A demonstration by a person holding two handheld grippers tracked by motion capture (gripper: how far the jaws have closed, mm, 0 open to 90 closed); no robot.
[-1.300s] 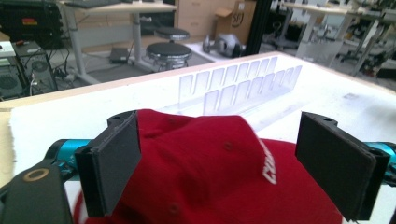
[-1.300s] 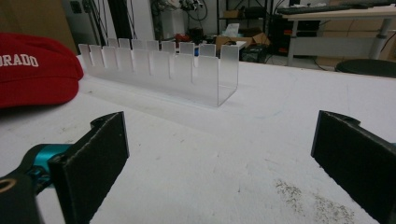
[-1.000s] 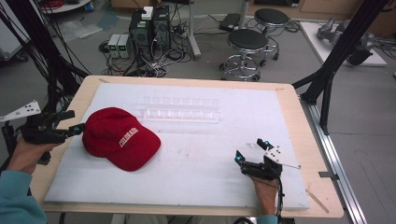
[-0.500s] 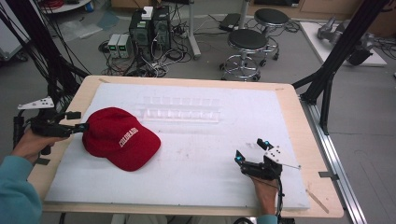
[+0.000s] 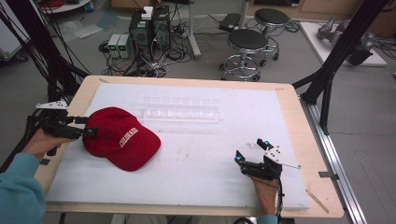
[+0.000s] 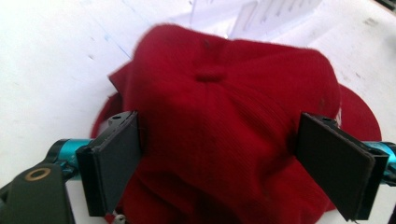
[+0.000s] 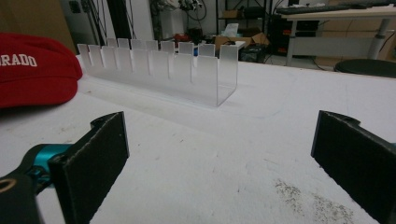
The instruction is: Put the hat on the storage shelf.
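Straddling one red cap, left gripper wide open; right gripper open, empty.

red cap: on white mat, left | left claw: at cap's rear edge | right claw: spread, near-right

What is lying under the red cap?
The red fabric cap rests directly on the white foam sheet covering the wooden table. Whatever is inside its crown is covered.

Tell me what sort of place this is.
Probably a robotics or data-collection lab: computer towers with tangled cables sit on the floor, black frame struts flank the foam-topped table, and rolling stools stand behind it.
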